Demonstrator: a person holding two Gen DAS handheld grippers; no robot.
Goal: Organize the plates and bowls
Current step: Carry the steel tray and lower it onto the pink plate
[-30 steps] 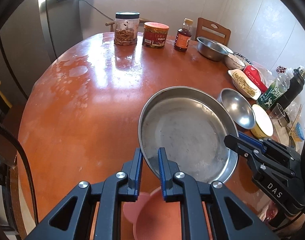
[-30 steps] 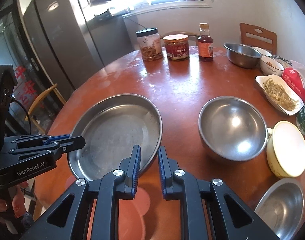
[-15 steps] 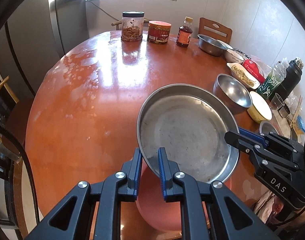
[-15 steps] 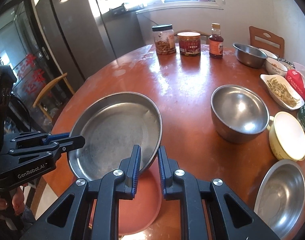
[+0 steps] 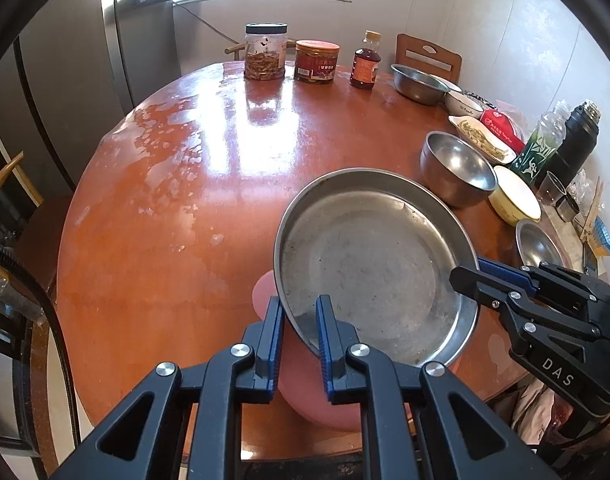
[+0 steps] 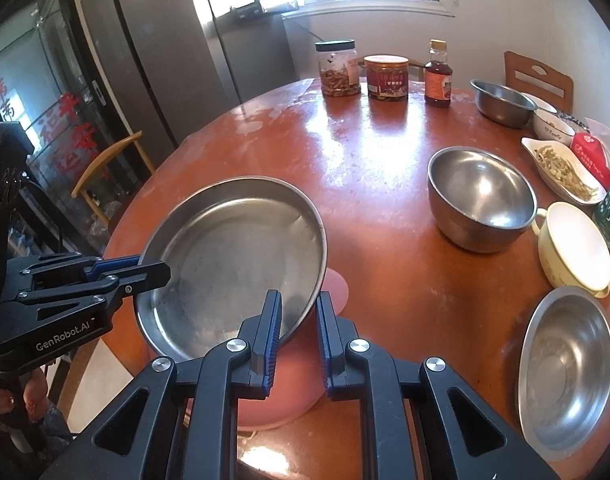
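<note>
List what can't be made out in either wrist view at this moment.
- Pink plate: in both views mostly hidden under the steel pan and behind the fingers; whether pan touches it is unclear.
- Left gripper and right gripper: pad contact on the pan's rim is blocked by the fingers themselves.
- Shallow steel bowl: left view, partly hidden by the right gripper.
- Jar and bottle labels: too small in both.

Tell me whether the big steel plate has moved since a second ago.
Yes. The big steel plate has come toward the table's near edge, away from the jars, over the pink plate.
</note>
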